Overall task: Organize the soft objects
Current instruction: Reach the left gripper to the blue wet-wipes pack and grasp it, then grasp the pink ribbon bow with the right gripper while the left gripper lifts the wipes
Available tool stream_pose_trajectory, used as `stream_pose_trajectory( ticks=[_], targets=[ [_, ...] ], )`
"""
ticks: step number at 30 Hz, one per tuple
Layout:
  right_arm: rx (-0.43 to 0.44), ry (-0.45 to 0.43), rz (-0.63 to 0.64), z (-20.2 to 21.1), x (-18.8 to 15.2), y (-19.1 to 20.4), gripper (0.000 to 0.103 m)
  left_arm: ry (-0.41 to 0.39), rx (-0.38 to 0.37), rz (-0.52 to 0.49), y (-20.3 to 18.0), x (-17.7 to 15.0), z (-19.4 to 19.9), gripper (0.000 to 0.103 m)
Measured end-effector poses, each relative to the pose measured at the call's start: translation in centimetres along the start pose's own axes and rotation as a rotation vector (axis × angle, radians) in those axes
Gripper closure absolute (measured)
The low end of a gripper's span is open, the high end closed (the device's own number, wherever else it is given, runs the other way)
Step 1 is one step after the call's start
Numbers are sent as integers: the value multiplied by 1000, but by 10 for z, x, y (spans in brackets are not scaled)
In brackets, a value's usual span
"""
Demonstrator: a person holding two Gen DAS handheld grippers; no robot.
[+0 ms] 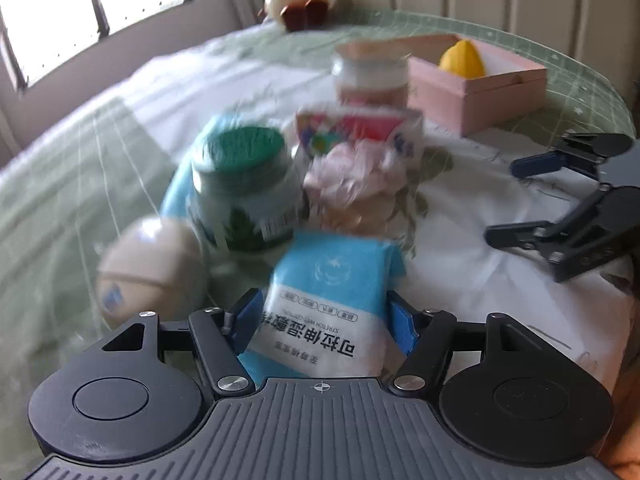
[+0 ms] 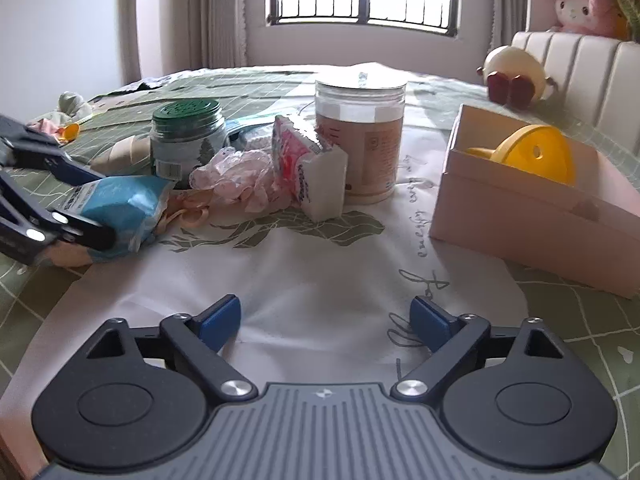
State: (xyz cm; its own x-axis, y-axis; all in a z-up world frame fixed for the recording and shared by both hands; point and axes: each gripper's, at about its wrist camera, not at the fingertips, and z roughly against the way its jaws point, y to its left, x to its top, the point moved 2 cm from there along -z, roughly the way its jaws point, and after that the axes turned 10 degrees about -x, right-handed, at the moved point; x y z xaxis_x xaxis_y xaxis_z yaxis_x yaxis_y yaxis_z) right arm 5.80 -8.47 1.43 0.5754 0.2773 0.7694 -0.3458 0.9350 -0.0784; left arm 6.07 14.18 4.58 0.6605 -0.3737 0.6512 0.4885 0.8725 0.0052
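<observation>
My left gripper [image 1: 324, 320] is shut on a blue and white wet-wipe pack [image 1: 332, 300], held between its blue pads; the pack also shows in the right wrist view [image 2: 120, 208] at the left. Behind it lie a pink scrunched soft item [image 1: 352, 184] [image 2: 236, 180] and a colourful tissue pack [image 1: 360, 132] [image 2: 308, 168]. A pink box [image 1: 480, 84] [image 2: 532, 216] holds a yellow object [image 1: 462, 60] [image 2: 532, 152]. My right gripper [image 2: 326, 322] is open and empty over the white cloth, seen at the right in the left wrist view [image 1: 560, 200].
A green-lidded jar [image 1: 244, 188] [image 2: 188, 136] and a clear jar [image 1: 372, 76] [image 2: 360, 132] stand among the items. A beige roll [image 1: 148, 268] [image 2: 124, 152] lies at the left. A round plush [image 1: 300, 0] [image 2: 516, 72] sits by the headboard.
</observation>
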Motion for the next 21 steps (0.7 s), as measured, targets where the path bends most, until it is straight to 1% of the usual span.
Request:
stream_pose_trajectory(
  ticks=[1,3,5,7,8,9,10,11,12,14,15,16,17,18,19,21],
  targets=[
    [37,34,-4,-3,3,-2,0,-4,-9,36,3,-2,-4,32],
    [60,79,-12,-5,8,-6,0,-21,-32,109,8,-4,-6,32],
    [59,103,8,-6,11,-3,0,-40,-60,191,10,-7,-2,35],
    [39,95,42,-6,9,3,0,-61,-72,297,12,-13,9,40],
    [25,80,64,-5,7,6,0,-91,-70,348,13,-19,17,41],
    [13,65,77,-2,7,10,0,-138,-61,404,13,-27,29,42],
    [8,47,87,1,8,15,3,-174,-40,448,12,-32,38,42],
    [19,25,93,5,10,20,9,-207,-4,496,11,-39,48,42],
    [38,3,97,8,12,27,10,-240,47,555,10,-47,58,43],
    [64,-27,104,11,19,45,10,-246,140,643,9,-60,69,43],
    [69,-32,112,9,23,55,10,-229,182,668,8,-65,70,43],
    [76,-37,121,6,27,66,12,-212,199,669,7,-69,71,43],
    [81,-41,131,2,32,77,15,-192,206,652,5,-70,70,43],
    [78,-45,138,-3,37,88,16,-180,211,632,2,-71,70,43],
    [72,-49,137,-8,41,95,17,-179,215,621,0,-71,70,43],
    [55,-43,131,-21,50,109,21,-192,202,635,1,-72,70,43]
  ],
)
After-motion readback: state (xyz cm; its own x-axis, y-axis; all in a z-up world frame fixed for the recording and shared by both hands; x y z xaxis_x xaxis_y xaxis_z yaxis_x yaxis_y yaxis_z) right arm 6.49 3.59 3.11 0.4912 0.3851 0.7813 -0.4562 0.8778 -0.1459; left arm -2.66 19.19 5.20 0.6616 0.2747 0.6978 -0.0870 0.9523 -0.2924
